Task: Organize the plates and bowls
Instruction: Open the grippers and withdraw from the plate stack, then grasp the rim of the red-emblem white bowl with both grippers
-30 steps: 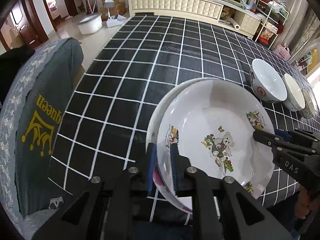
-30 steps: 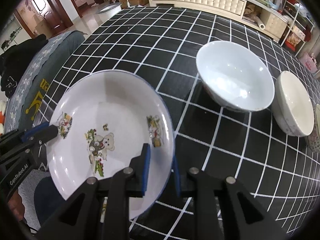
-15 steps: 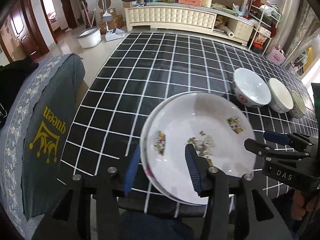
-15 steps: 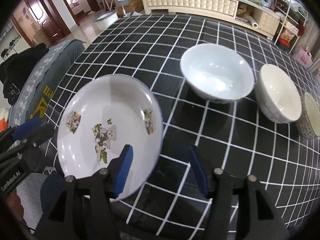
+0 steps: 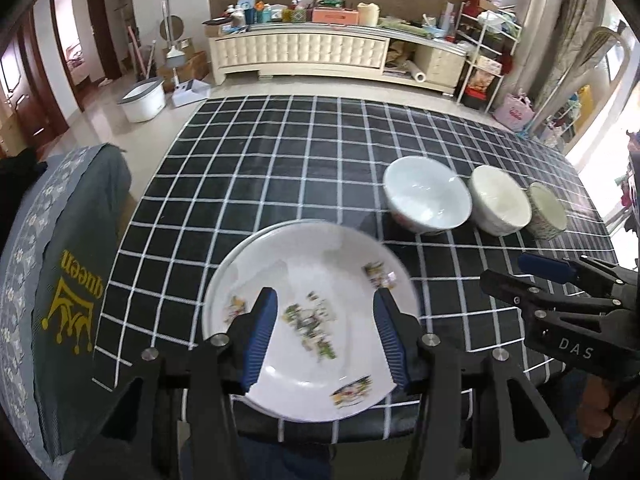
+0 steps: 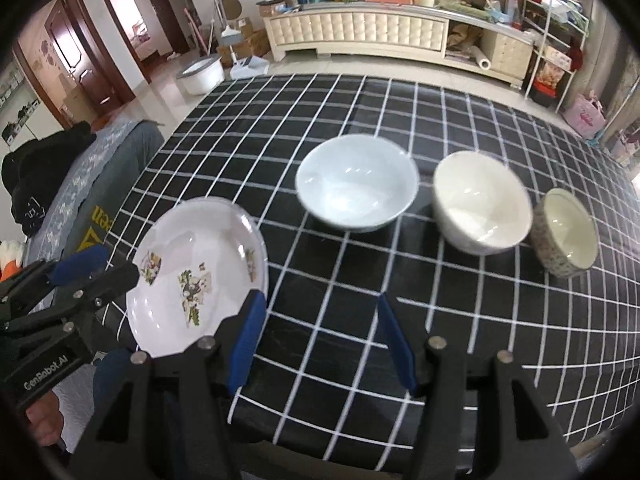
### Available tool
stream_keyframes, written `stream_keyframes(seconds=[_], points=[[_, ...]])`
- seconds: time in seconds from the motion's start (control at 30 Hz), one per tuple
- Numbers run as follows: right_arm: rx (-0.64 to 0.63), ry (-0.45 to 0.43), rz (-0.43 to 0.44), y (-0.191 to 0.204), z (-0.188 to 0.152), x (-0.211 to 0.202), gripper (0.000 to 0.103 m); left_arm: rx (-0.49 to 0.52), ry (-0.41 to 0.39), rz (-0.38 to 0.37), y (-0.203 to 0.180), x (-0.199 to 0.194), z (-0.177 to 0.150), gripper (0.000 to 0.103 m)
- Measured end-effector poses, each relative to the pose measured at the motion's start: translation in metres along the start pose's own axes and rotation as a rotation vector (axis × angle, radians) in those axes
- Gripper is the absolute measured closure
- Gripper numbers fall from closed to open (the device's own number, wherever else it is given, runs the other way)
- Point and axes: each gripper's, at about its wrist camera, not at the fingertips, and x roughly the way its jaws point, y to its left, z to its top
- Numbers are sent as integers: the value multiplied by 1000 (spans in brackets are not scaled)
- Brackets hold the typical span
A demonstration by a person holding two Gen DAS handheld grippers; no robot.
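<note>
At the left near edge of the desk [image 5: 304,168], on its black checked cloth, a printed plate [image 5: 320,280] is seen resting on what appears to be a second plate, of which only a rim sliver shows. The left gripper [image 5: 325,334] is held above the stack with its jaws apart and nothing between the pads. The plates are judged to be glazed ceramic: stiff, fairly heavy, slippery and breakable, so they are best taken at the rim, where a gripper can pinch wall and lip.

To the right, three bowls are lined up: a white bowl [image 6: 356,188], a cream bowl [image 6: 482,204] just beside it, and a small patterned bowl [image 6: 566,232], possibly touching its neighbour, though the blur leaves that unsure. They are expected to be equally hard and brittle; a grip over the rim is suggested, and nesting must be done gently.

The right gripper [image 6: 322,344] is held over bare cloth between plate and bowls, jaws spread, nothing gripped.

A grey covered chair [image 5: 60,280] stands off the desk's left edge. Nothing else is seen lying between the dishes.
</note>
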Motion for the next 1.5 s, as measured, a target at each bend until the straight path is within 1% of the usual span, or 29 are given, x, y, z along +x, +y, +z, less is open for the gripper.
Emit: stream_keyframes(seconds=[0.07,0.23,0.37,0.53,0.67,0.73,0.9,1.03,1.2,1.27,1.33,1.4,1.43,1.47,1.5], points=[[2,-12,1,-7,4,-6,40,6,-8,-9,-5,-1,5,52],[5,-32,-10,-24,15,-13,40,32,-24,-25,-22,-3,22,52],[12,-33,-11,-37,24,-12,40,60,-35,-34,-34,0,37,52],[13,-32,-17,-50,37,-4,40,80,-32,-42,-44,12,55,52],[10,-19,-22,-57,47,9,40,88,-18,-48,-49,28,66,52],[6,-16,-35,-60,52,16,36,90,-8,-51,-51,38,72,52],[1,6,-43,-68,63,36,34,77,32,-53,-51,65,80,52],[-16,12,-40,-73,72,51,34,70,57,-49,-49,85,87,52],[-79,-25,-12,-71,86,62,34,59,75,-50,-45,105,96,52],[-89,-17,-14,-71,91,68,34,49,81,-68,-44,112,99,52],[-87,-17,-18,-73,95,74,38,44,95,-90,-42,118,101,53],[-94,5,-9,-73,99,83,41,55,107,-89,-43,124,102,58],[-96,14,-4,-72,100,86,45,60,113,-85,-45,126,102,65],[-101,24,-1,-71,101,90,47,62,125,-79,-45,130,102,71],[-109,33,-6,-70,102,94,48,59,139,-77,-45,134,102,71]])
